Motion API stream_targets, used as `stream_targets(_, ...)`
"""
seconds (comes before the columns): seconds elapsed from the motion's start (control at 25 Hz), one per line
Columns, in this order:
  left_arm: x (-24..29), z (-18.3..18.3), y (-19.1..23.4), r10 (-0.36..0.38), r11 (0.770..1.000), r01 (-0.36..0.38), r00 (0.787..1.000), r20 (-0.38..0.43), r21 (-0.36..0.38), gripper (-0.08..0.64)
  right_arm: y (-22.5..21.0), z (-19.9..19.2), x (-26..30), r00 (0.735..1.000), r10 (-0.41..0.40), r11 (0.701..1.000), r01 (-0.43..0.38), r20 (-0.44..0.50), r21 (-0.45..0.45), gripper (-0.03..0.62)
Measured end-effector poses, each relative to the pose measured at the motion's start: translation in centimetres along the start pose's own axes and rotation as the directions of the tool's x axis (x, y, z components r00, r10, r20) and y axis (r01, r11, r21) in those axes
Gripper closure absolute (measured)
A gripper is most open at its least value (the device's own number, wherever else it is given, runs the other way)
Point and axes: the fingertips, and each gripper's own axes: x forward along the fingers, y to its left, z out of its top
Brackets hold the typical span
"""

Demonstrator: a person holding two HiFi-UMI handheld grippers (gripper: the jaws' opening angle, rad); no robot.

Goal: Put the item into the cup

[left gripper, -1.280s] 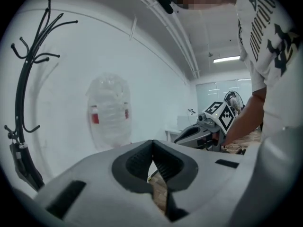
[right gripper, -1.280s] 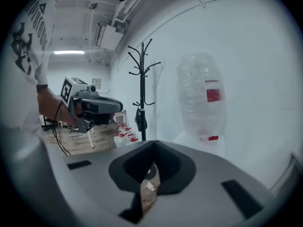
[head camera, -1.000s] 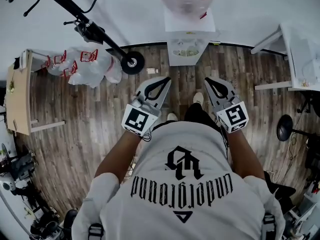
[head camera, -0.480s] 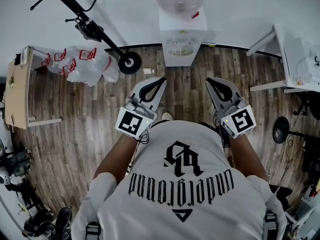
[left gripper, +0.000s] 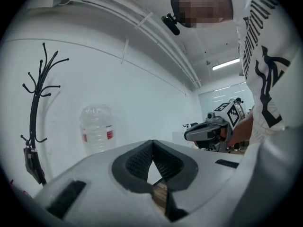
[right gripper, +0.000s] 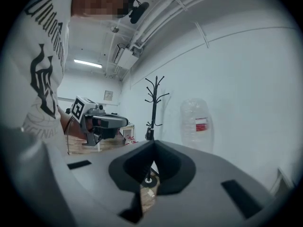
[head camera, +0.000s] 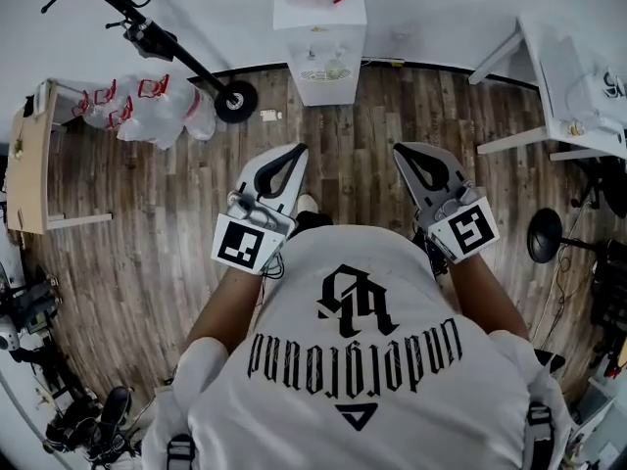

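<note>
No cup and no item shows in any view. In the head view my left gripper and right gripper are held side by side in front of the person's white T-shirt, above the wooden floor. Both have their jaws shut, tips meeting, with nothing between them. In the left gripper view the left gripper points at a white wall, and the right gripper shows beside it. In the right gripper view the right gripper is shut and empty, with the left gripper off to its left.
A white water dispenser with a bottle stands against the wall ahead. A scooter and plastic bags are at the far left, beside a wooden table. A white table is at the right. A coat rack stands by the wall.
The water dispenser, scooter and bags have slid up and left in the head view. Both grippers sit slightly lower in the frame and stay shut.
</note>
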Motion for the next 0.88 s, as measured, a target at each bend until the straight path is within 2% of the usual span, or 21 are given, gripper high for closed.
stream_targets(0.24,0.0,-0.2,-7.1,-0.002,1.0,0.002,1.0,-0.013,0.003,0.552,0.7,-1.7,-7.0,1.0,0.011,1.0,-0.011,0.014,-0.005,0.588)
stream_targets(0.4,-1.1,0.2,-10.3,0.009,1.0,-0.009,1.0,-0.004,0.0,0.552,2.0,-2.2,-10.1,0.999,0.021,1.0,-0.021,0.025,-0.006,0.588)
stream_targets(0.64,-2.8,0.6,-13.9,0.023,0.999,-0.023,1.0,-0.008,0.028,0.552,4.2,-3.0,-13.8,0.999,0.036,0.999,-0.036,0.015,0.025,0.588)
stream_targets(0.88,-4.7,0.8,-15.0,0.05,0.998,-0.05,0.999,-0.013,0.033,0.552,5.6,-2.5,-15.4,0.999,0.042,0.999,-0.043,0.035,0.017,0.588)
